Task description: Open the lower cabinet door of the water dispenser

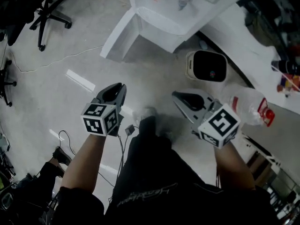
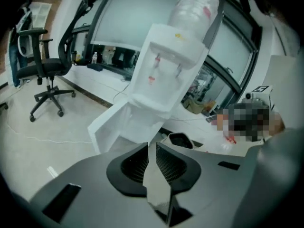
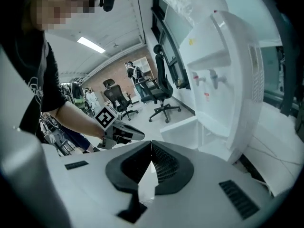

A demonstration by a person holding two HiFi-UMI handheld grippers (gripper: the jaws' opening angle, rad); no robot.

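Observation:
The white water dispenser (image 1: 178,13) stands at the top of the head view, a clear bottle on it in the left gripper view (image 2: 166,65). Its lower cabinet door (image 1: 119,32) hangs swung out to the left, and the cabinet behind it shows open (image 2: 111,127). My left gripper (image 1: 123,85) is raised above the floor, well short of the door, its jaws (image 2: 152,144) a narrow slit apart with nothing between them. My right gripper (image 1: 174,95) hangs beside it, tips touching (image 3: 151,142) and holding nothing. The right gripper view shows the dispenser (image 3: 228,70) and the left gripper (image 3: 137,136).
A cream appliance with a black face (image 1: 206,65) sits on the floor right of the dispenser. A clear plastic bottle (image 1: 248,106) lies by the white table (image 1: 262,50). An office chair (image 1: 49,11) stands at far left; cables (image 1: 61,60) run over the floor.

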